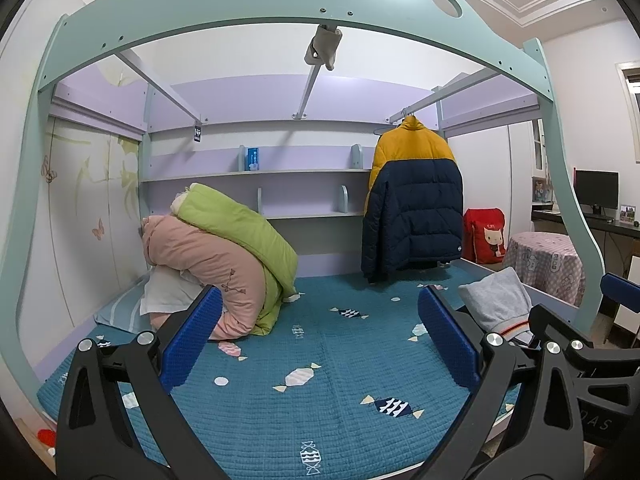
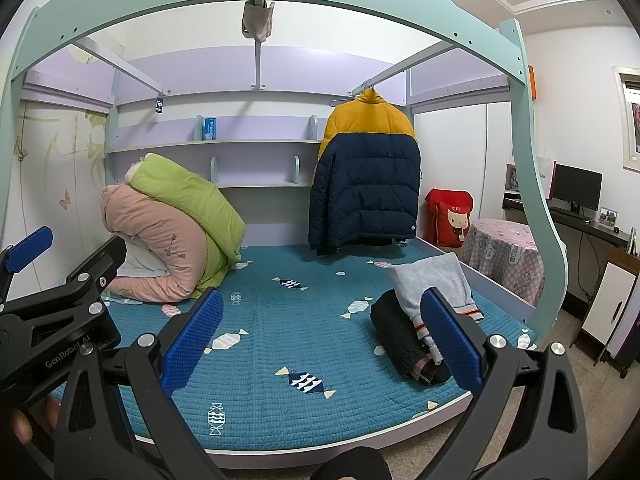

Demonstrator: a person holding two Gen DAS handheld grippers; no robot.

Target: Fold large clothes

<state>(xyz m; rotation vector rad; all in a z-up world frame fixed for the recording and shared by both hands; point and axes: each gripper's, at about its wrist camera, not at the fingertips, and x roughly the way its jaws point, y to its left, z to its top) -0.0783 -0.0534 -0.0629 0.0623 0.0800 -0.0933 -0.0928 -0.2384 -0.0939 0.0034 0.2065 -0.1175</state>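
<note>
Two grippers hover over the near edge of the blue bed cover, the left gripper and the right gripper each spread wide and holding nothing. The gray garment lies on a dark folded garment at the cover's right edge. A yellow-and-navy jacket hangs above the cover's far side.

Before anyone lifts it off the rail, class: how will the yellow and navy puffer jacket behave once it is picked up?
The puffer jacket will probably flop: its sleeves already hang limp from the hanger. Its quilted, puffy panels suggest it is light for its bulk and will likely spring back when squeezed. The smooth shell may slip between the open right tool pads.
</note>
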